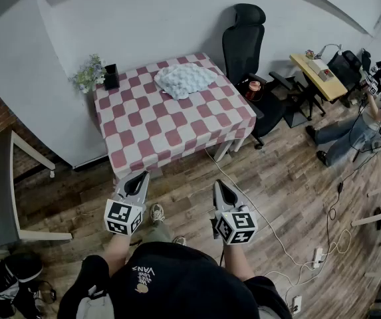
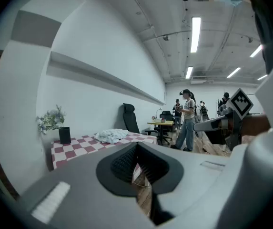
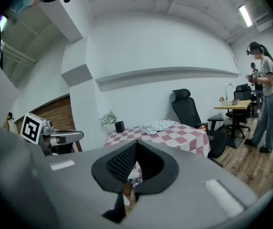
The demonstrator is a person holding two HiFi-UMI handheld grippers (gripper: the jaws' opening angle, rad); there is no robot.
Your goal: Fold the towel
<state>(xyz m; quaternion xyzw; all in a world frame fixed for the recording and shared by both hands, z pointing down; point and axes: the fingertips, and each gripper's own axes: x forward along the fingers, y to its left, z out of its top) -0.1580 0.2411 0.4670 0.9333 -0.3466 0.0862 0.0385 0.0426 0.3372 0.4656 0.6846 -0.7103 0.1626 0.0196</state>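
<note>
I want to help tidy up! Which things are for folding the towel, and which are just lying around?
For the job: towel, checkered table, left gripper, right gripper.
Just lying about: black chair, plant, yellow desk.

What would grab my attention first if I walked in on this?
Probably the red-and-white checked table, with a crumpled pale towel lying near its far edge. Close to the camera, the left claw and right claw are held side by side above the wooden floor, both shut and empty, well short of the table. A black office chair stands just right of the table.
</note>
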